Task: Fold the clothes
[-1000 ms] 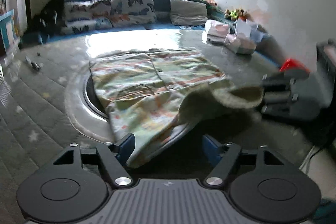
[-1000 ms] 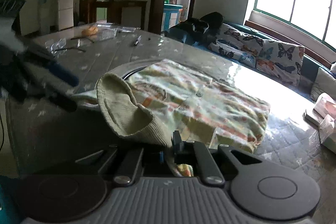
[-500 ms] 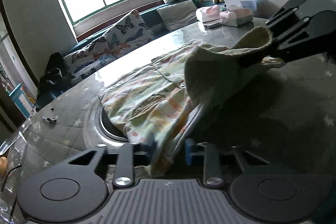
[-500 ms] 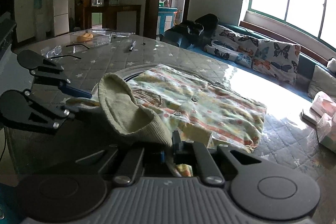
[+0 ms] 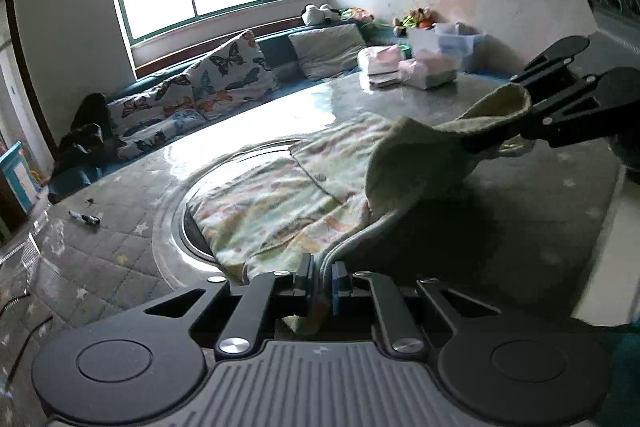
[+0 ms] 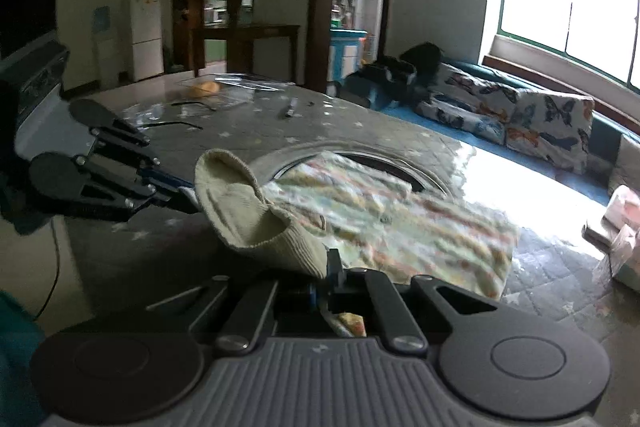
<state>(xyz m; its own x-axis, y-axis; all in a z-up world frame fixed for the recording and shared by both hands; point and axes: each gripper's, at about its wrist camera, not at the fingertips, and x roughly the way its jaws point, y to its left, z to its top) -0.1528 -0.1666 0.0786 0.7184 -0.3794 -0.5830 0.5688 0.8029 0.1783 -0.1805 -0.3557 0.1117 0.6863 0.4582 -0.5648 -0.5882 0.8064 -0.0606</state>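
The pastel-patterned, buttoned cotton garment [image 5: 280, 203], lying mostly flat on the grey quilted tabletop [image 5: 100, 267], looks light and limp, so the left gripper [image 5: 320, 283] and right gripper [image 6: 324, 287], jaws pinched on its ribbed cream edge [image 6: 256, 223], should grip hems.

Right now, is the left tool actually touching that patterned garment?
Touching. The left wrist view shows the left tool with its jaws pinched on the garment's edge, and the cloth rises from between them.
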